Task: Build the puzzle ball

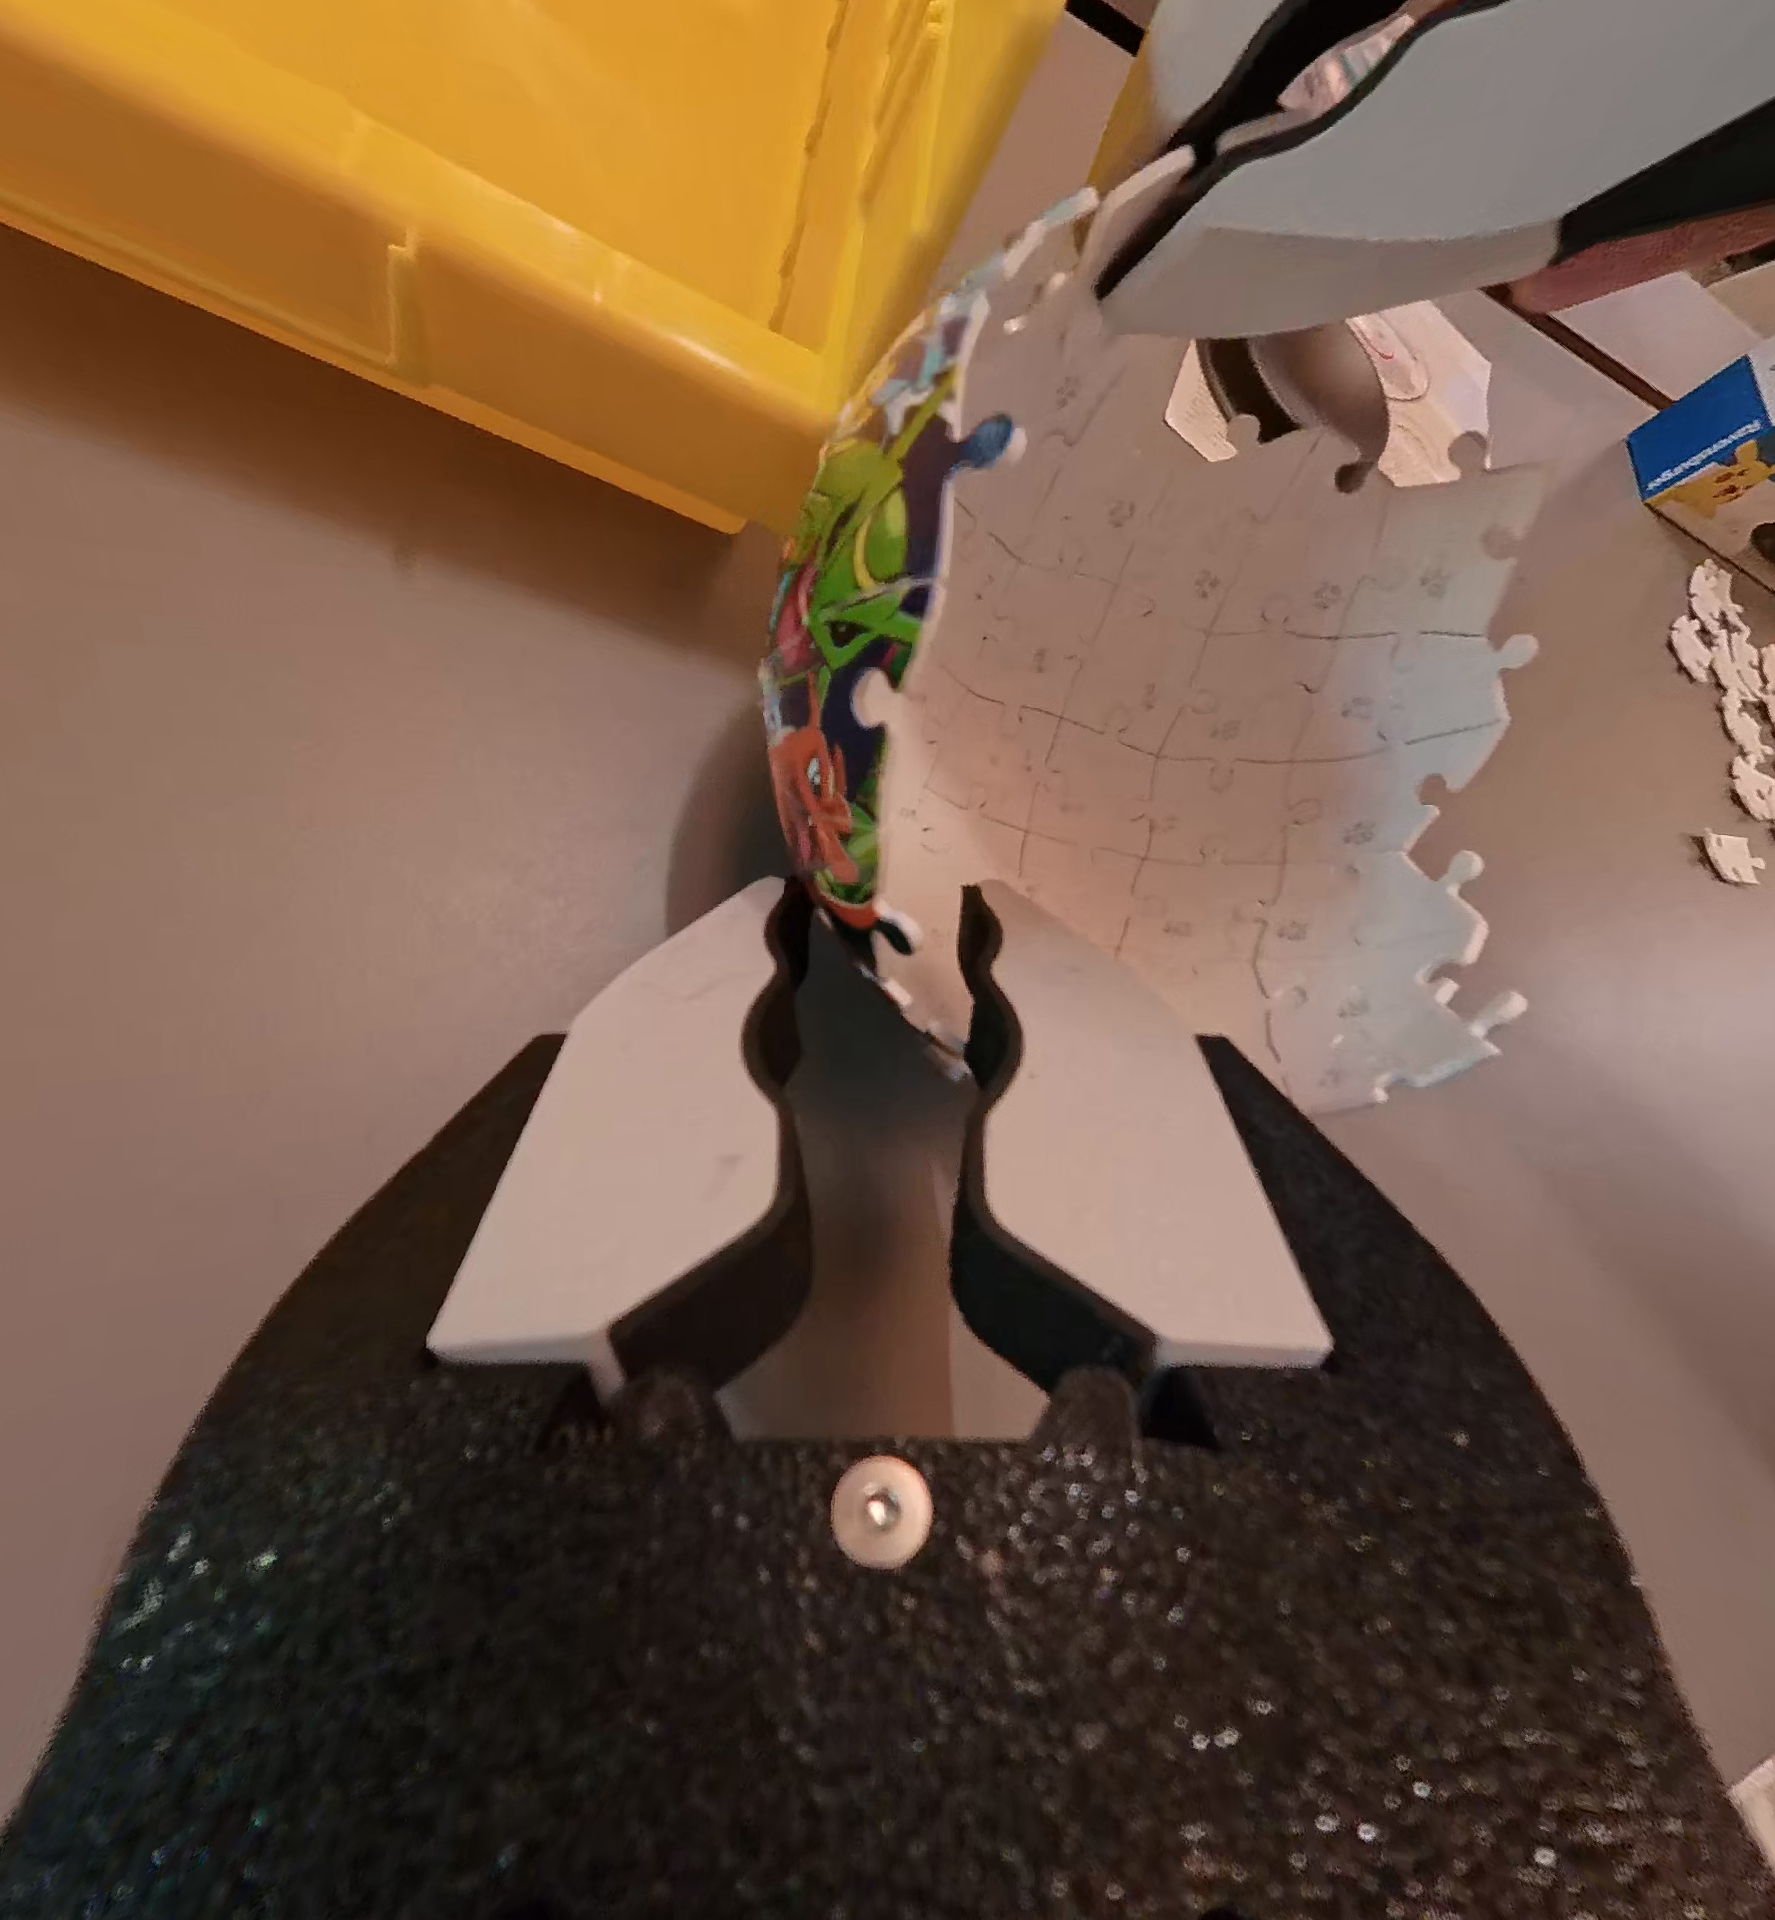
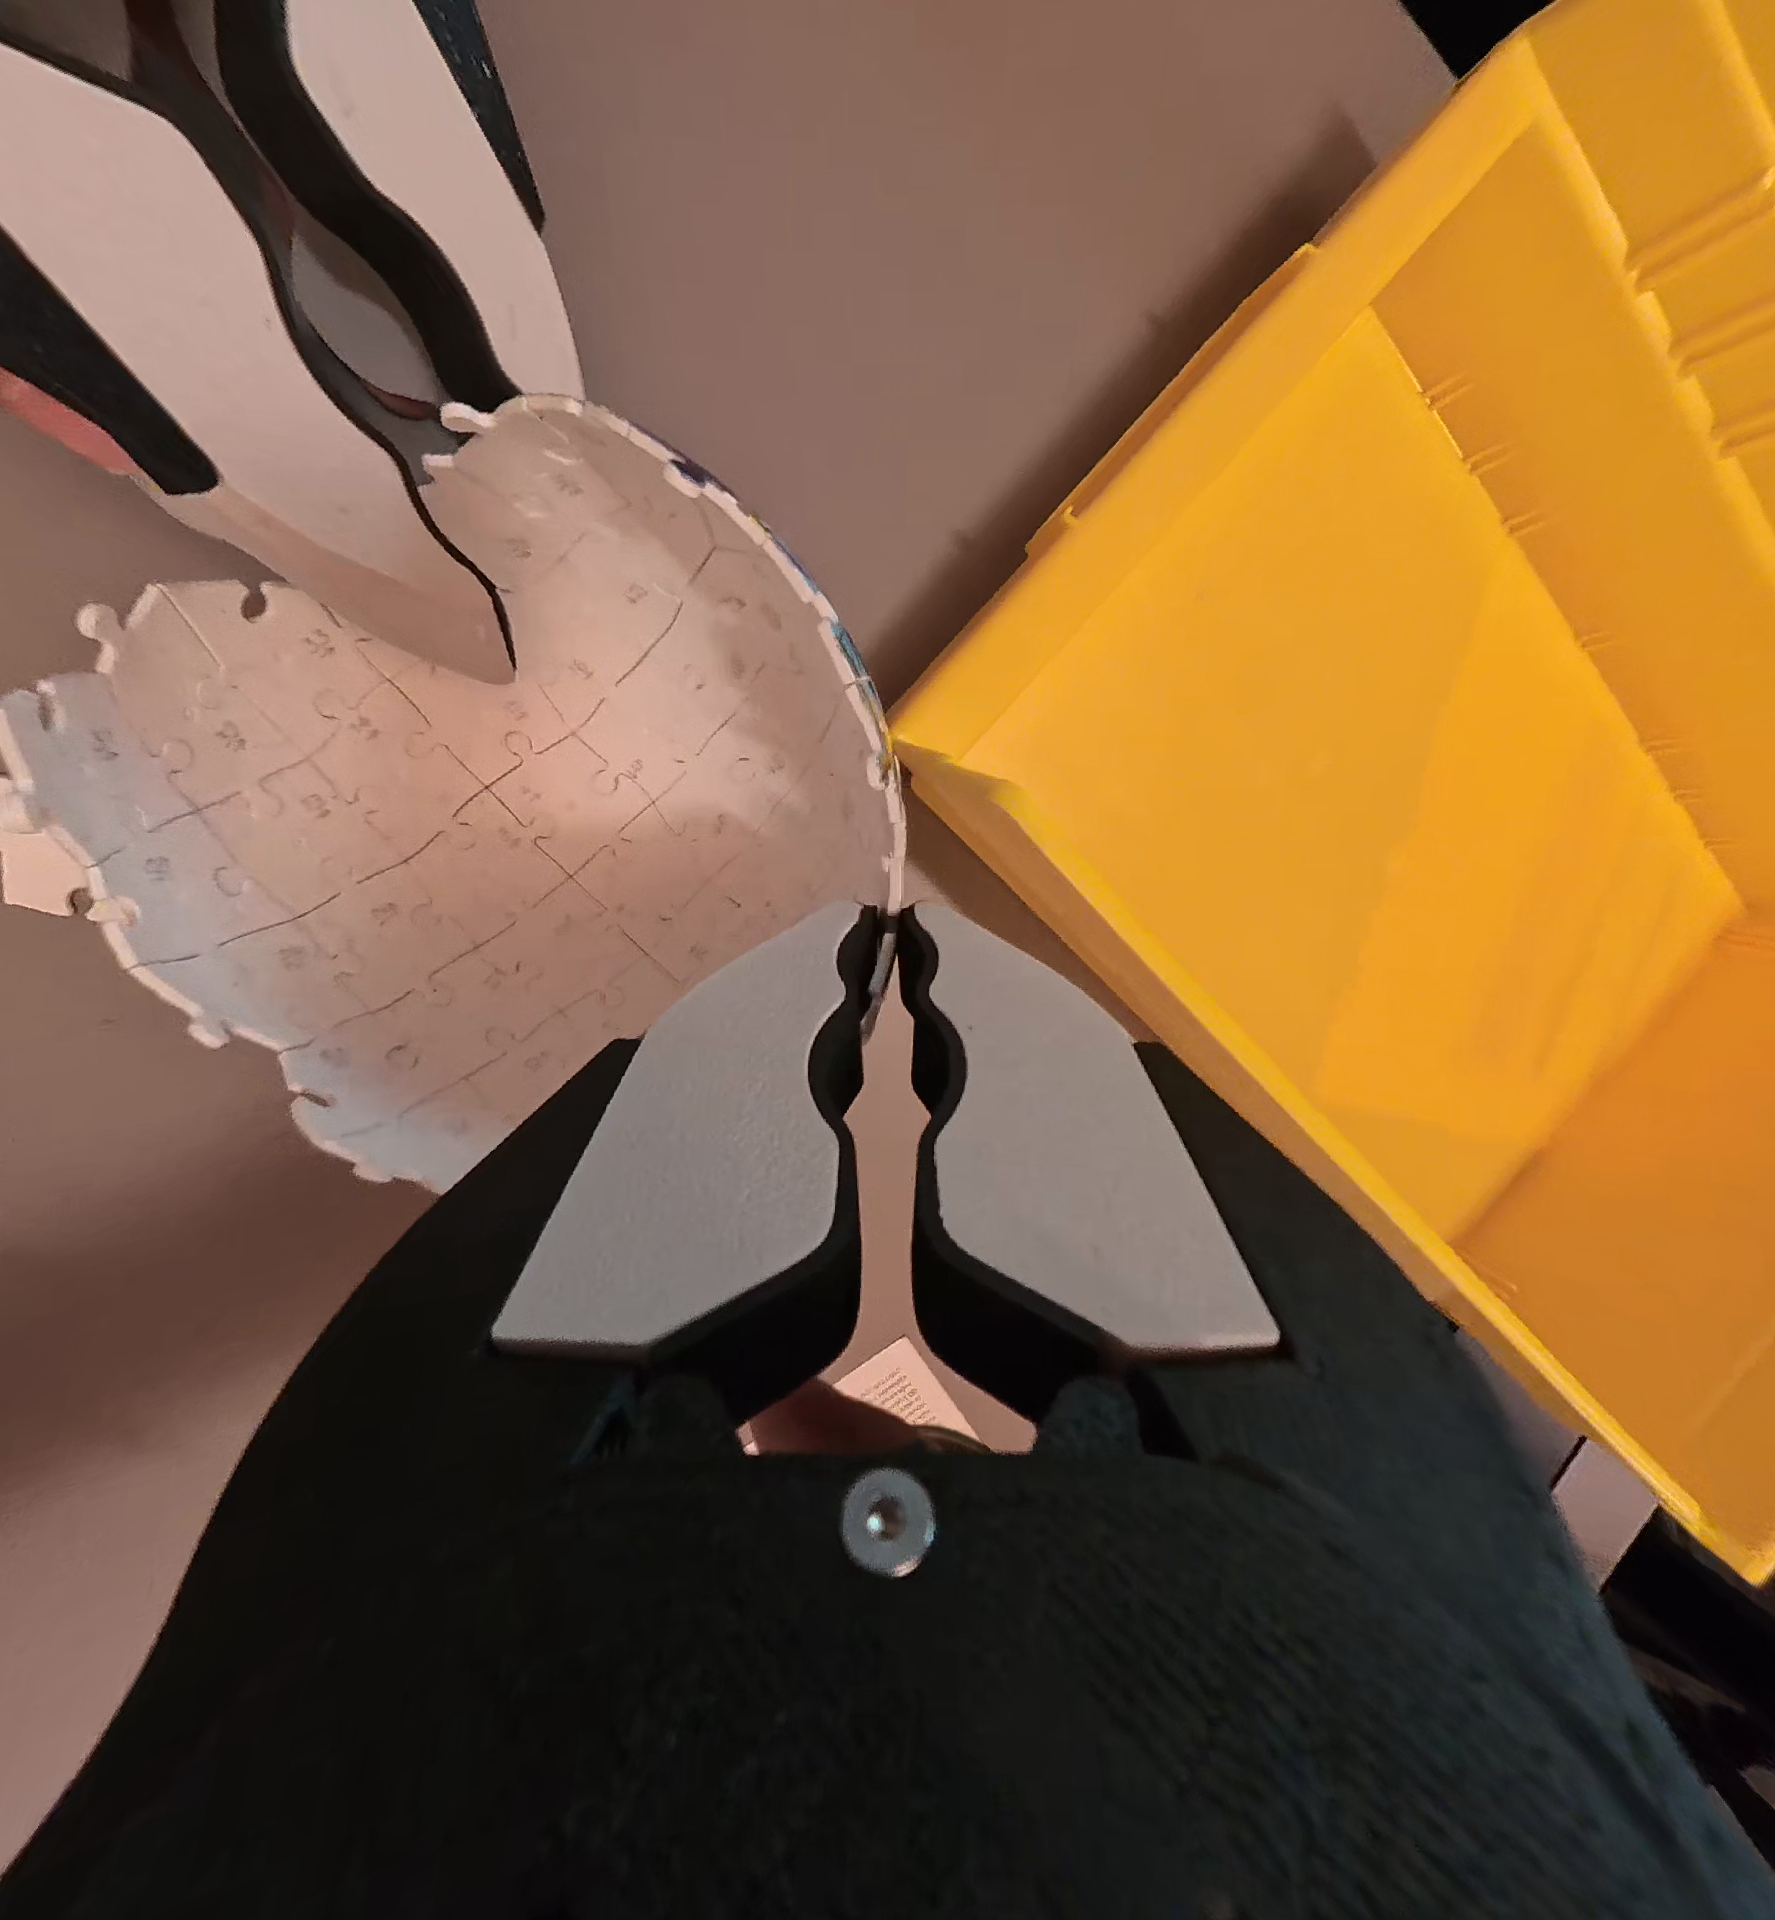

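Note:
A partly built puzzle ball shell (image 1: 1174, 727) is held above the table, its white inner side facing both cameras and a colourful printed outside on its left rim. It also shows in the right wrist view (image 2: 447, 831). My left gripper (image 1: 881, 904) straddles the shell's lower edge, closed on it. My right gripper (image 2: 888, 920) is shut on the thin rim at the opposite edge, next to the yellow bin. The right gripper shows at the top of the left wrist view (image 1: 1111, 270). In the right wrist view, one left finger (image 2: 426, 582) lies inside the shell.
A yellow plastic bin (image 1: 447, 208) stands close beside the shell, and fills the right side of the right wrist view (image 2: 1382, 727). A puzzle box (image 1: 1756, 468), several loose white pieces (image 1: 1766, 748) and a paper sheet (image 1: 1434, 416) lie on the tan table (image 1: 239, 831). One gripper's finger ends stand about 10 cm off the other's.

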Action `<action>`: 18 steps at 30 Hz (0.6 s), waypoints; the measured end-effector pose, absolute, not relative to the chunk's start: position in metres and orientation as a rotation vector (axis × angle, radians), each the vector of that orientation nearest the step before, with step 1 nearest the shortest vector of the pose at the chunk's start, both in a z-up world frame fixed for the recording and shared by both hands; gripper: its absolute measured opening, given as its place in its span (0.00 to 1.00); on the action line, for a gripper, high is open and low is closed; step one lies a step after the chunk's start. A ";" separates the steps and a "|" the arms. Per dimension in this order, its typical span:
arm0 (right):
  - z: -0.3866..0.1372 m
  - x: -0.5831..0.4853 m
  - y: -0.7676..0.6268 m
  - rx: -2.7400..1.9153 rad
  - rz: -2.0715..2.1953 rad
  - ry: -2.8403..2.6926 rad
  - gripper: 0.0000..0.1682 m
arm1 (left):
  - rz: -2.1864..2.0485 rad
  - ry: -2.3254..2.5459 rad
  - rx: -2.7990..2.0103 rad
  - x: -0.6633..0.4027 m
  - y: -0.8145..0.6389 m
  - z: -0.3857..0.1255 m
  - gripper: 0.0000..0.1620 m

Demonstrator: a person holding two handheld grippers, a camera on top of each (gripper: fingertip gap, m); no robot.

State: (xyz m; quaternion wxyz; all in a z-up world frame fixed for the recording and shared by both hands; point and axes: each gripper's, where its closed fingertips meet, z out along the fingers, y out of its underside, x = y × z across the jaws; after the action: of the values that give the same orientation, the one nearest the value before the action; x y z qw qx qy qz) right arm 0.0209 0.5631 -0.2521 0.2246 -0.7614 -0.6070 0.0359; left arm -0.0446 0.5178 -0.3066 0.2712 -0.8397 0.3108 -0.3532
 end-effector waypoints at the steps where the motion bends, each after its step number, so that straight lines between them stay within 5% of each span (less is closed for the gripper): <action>1: -0.249 0.021 0.562 -2.089 0.099 -1.662 0.02 | -0.957 0.842 -2.260 -0.044 0.517 -0.307 0.18; 6: -0.230 0.028 0.553 -2.032 0.133 -1.549 0.02 | -0.934 0.880 -2.242 -0.043 0.517 -0.306 0.21; 13: -0.204 0.033 0.535 -1.968 0.196 -1.350 0.02 | -0.764 0.913 -2.144 -0.049 0.526 -0.286 0.41; 18: -0.189 0.026 0.509 -2.002 0.225 -1.303 0.02 | -0.610 0.963 -1.987 -0.058 0.530 -0.253 0.42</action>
State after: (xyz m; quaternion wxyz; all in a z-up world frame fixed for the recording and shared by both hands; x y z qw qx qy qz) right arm 0.0264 0.5092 -0.1894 0.3628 -0.7775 -0.5063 0.0875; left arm -0.0584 0.5299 -0.2531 0.4129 -0.7900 0.3828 -0.2426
